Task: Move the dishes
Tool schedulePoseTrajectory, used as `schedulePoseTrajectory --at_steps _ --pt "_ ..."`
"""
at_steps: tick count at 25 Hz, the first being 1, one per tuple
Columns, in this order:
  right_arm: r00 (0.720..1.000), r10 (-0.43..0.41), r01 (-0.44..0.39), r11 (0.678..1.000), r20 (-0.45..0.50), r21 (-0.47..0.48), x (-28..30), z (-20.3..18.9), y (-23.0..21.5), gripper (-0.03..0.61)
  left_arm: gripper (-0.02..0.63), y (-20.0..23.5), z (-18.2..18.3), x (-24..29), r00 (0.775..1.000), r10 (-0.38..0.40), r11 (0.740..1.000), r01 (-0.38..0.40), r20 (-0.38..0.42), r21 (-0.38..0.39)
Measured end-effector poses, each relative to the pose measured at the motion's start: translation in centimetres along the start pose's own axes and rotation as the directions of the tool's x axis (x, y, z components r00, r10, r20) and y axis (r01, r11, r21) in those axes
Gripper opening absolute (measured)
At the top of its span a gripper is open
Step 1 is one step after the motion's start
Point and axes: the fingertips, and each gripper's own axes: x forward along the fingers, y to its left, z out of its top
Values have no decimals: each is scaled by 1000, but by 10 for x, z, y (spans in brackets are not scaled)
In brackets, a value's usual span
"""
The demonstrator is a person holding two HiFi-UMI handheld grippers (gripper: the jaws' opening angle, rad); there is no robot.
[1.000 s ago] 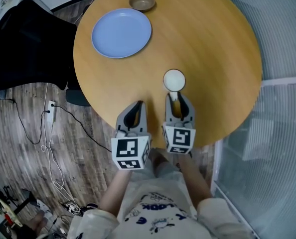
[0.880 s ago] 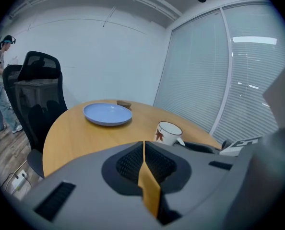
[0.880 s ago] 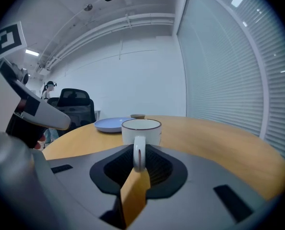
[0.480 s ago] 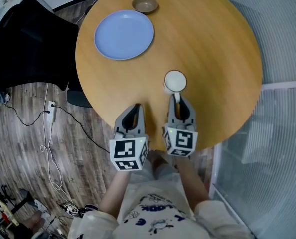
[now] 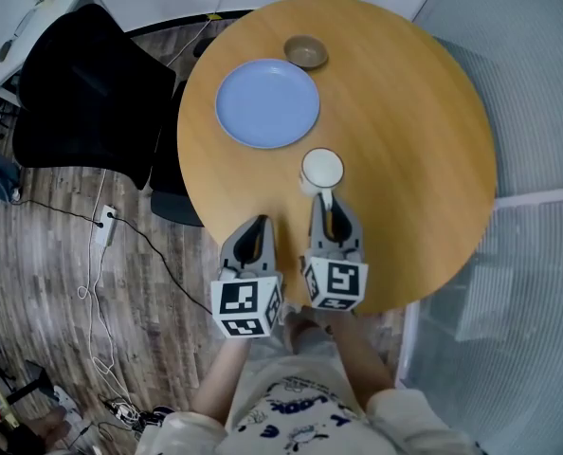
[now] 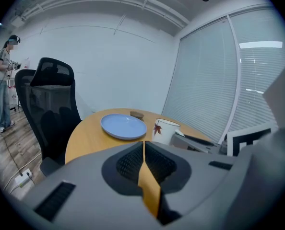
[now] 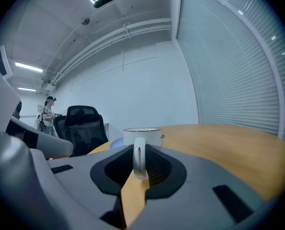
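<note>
Right gripper view, fingers just clamped mug handle

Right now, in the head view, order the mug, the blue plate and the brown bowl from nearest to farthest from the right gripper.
1. Mug: its handle is between the jaws of the right gripper, which have just been closing.
2. Blue plate: beyond the mug, to the left.
3. Brown bowl: at the far edge of the table.

No legible words or numbers; only unreadable blue print on the person's shirt
</note>
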Motion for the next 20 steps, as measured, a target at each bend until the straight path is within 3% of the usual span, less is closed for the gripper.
schedulePoseTrajectory --at_steps 10,16,20 --pt "996 -75 76 997 -54 14 48 -12 43 57 12 70 29 1 999 -46 998 46 -20 31" --pt "987 -140 142 990 -82 16 64 -35 50 57 12 99 28 14 995 -87 995 89 -55 47" --pt "985 -163 163 987 -51 1 68 -33 59 57 12 107 20 19 990 -118 991 123 -80 60"
